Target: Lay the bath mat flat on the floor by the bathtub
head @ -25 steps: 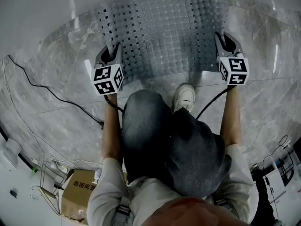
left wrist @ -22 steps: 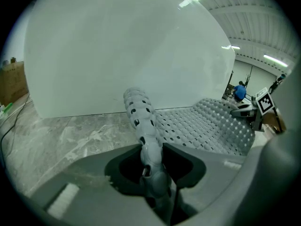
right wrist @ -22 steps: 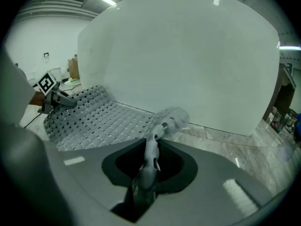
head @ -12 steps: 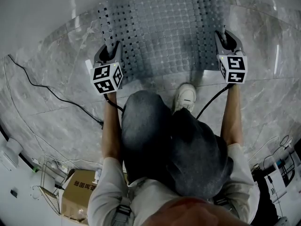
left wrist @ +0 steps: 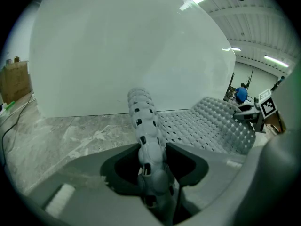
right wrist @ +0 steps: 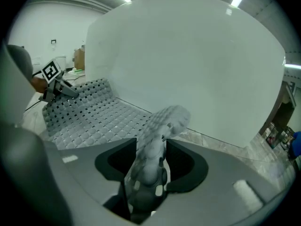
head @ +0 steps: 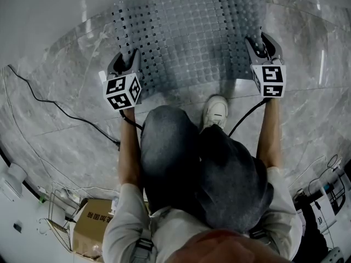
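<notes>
Head view, looking steeply down: a person crouches on a grey marble floor (head: 66,119) beside a white bathtub (head: 49,10), with a gripper in each hand. A grey rubber bath mat (head: 192,34), bumpy and full of small holes, is spread on the floor with its far edge along the tub's base. Most of it lies flat, but its near edge lifts where the grippers meet it. The left gripper (head: 126,62) is at the mat's near left corner, and the right gripper (head: 262,44) is at its near right corner. Each carries a cube with black-and-white square markers. A white shoe (head: 216,112) rests just short of the mat's near edge. A black cable (head: 55,104) trails over the floor at the left, and a cardboard box (head: 90,229) sits at the lower left.

Left gripper view: the jaws have just been opening and stand spread. The mat's raised edge stands upright between them, with a dark gap on either side, so the pads are not pinching it.

Right gripper view: these jaws have also just been opening and stand wide. A curled-up strip of the mat rises between them, clear of both pads. Beyond it the mat runs flat along the tub's white wall.
</notes>
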The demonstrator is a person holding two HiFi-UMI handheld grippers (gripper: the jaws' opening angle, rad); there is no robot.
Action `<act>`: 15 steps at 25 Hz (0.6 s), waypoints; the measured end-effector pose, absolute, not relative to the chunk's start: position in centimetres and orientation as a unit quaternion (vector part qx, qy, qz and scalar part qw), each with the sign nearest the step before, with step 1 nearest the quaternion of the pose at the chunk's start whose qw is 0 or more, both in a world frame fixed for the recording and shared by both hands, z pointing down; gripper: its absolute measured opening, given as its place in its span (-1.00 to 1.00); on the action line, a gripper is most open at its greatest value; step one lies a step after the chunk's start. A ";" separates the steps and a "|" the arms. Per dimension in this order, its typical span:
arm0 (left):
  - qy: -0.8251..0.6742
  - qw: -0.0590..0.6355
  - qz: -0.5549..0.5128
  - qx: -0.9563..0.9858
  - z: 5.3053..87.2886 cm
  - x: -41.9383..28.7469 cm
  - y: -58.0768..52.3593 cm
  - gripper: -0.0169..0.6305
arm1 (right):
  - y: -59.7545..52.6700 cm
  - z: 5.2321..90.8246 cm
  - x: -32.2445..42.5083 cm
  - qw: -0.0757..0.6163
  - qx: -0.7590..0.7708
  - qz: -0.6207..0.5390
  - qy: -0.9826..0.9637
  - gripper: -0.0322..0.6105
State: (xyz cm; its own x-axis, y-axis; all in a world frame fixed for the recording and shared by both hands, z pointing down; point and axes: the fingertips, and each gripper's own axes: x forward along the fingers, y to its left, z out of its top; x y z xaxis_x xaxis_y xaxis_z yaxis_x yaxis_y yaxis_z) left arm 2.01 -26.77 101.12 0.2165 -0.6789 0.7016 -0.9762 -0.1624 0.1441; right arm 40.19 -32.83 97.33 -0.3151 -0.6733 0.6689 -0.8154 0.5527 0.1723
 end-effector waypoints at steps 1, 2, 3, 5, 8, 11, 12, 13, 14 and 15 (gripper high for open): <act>-0.575 0.299 0.249 0.720 101.2 2.0 -26.8 -0.42 | -32.9 96.9 40.4 0.354 0.469 0.095 -0.803 -0.27; -0.574 0.300 0.248 0.720 101.3 2.0 -26.8 -0.42 | -33.0 96.4 40.5 0.347 0.475 0.091 -0.803 -0.26; -0.574 0.301 0.248 0.720 101.4 2.0 -26.8 -0.42 | -33.0 95.9 40.6 0.339 0.478 0.091 -0.805 -0.26; -0.573 0.303 0.246 0.721 101.5 2.0 -26.9 -0.42 | -32.8 95.4 39.9 0.325 0.470 0.098 -0.815 -0.26; -0.574 0.305 0.245 0.720 101.5 1.7 -26.8 -0.42 | -32.4 95.3 38.6 0.321 0.455 0.103 -0.824 -0.26; -0.574 0.306 0.241 0.720 101.5 1.8 -26.8 -0.42 | -32.3 95.2 38.3 0.316 0.456 0.106 -0.825 -0.28; -0.574 0.305 0.240 0.721 101.4 1.8 -26.8 -0.42 | -32.2 95.2 38.2 0.315 0.457 0.106 -0.825 -0.29; -0.574 0.305 0.239 0.721 101.4 1.9 -26.8 -0.42 | -32.1 95.1 38.0 0.314 0.456 0.107 -0.826 -0.29; -0.574 0.305 0.238 0.722 101.3 1.9 -26.8 -0.42 | -31.9 95.1 37.7 0.312 0.454 0.108 -0.828 -0.30; -0.574 0.304 0.237 0.722 101.3 1.9 -26.7 -0.42 | -31.7 95.1 37.1 0.309 0.449 0.111 -0.831 -0.30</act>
State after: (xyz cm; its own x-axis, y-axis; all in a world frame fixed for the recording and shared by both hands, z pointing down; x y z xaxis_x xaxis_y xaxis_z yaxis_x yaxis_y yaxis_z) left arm 1.94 -26.75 101.27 0.2289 -0.6848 0.6919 -0.9734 -0.1564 0.1673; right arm 37.15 -31.74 95.10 -0.4058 -0.6776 0.6134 -0.8151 0.5719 0.0925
